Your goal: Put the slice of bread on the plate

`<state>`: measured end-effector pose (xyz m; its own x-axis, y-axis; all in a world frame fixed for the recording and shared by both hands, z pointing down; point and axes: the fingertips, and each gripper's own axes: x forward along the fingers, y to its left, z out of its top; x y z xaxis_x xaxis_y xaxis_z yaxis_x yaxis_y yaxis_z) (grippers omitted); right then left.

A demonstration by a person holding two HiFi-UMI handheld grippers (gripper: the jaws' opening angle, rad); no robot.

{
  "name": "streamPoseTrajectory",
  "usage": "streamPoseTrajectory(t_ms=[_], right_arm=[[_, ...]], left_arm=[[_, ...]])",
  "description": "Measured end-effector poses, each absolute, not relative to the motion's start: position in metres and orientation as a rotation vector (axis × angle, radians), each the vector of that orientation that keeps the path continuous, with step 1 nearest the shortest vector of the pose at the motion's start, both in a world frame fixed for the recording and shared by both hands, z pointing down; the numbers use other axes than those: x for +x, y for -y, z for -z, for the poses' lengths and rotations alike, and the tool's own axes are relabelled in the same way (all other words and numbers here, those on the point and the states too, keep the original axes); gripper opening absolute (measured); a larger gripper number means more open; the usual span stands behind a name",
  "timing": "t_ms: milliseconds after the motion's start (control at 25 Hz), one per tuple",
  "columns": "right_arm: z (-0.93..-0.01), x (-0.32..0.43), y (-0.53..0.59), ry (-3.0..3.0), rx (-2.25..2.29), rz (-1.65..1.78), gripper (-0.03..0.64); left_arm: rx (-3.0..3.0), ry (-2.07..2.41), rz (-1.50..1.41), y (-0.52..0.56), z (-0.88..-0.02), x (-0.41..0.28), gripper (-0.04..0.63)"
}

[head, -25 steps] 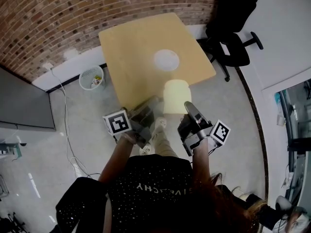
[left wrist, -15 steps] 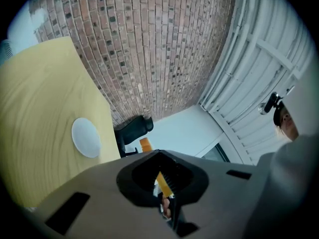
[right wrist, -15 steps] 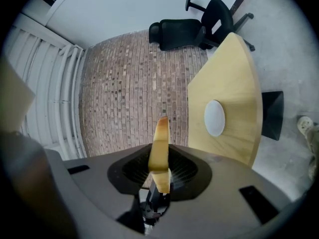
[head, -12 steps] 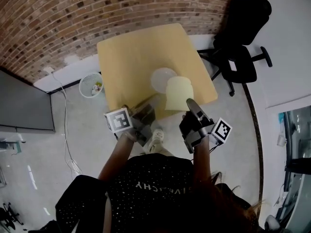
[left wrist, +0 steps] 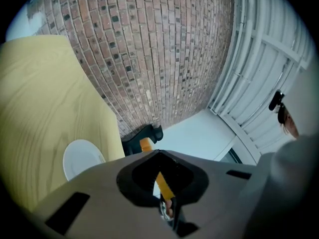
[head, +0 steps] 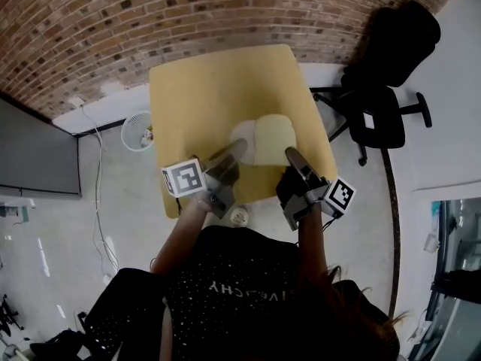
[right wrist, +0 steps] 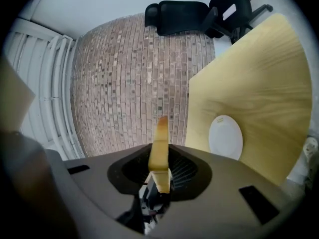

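The person [head: 248,292] stood at the near edge of the bench [head: 203,89], one shoe [head: 239,216] showing on the floor [head: 113,224] below it. Both arms reached forward.

The left gripper [head: 237,149] was closed on the left edge of the bread [head: 272,136]. In its own view the crust ran as a thin orange strip between the clamped jaws. The right gripper [head: 290,156] was closed on the bread's near right edge, and its view showed the slice edge-on, standing out past the jaws.

The bread hung between the two grippers over the near part of the bench. From the head view it covered the right side of the plate [head: 242,136]. It seemed to be held clear above the plate rather than resting on it, though the steep view left that unsure. Both gripper views showed the plate white and bare on the yellow bench, ahead of the jaws and off to one side.

Beyond the bench's left corner a bin [head: 138,129] stood on the floor by the wall [head: 188,13]. A black chair [head: 383,74] stood to the right of the bench. The brick wall ran behind everything.
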<state>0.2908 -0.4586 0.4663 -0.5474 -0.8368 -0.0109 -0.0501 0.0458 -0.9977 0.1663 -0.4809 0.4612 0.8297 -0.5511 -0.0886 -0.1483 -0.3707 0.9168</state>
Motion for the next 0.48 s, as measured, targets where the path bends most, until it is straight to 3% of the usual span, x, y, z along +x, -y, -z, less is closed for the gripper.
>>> streamPoseTrajectory(t_ms=[480], right_arm=[[-0.563,0.266,0.521,-1.833,-1.079,1.718,0.098]], left_arm=[[1.907,0.662,0.416,0.528,-0.538,0.148,0.011]])
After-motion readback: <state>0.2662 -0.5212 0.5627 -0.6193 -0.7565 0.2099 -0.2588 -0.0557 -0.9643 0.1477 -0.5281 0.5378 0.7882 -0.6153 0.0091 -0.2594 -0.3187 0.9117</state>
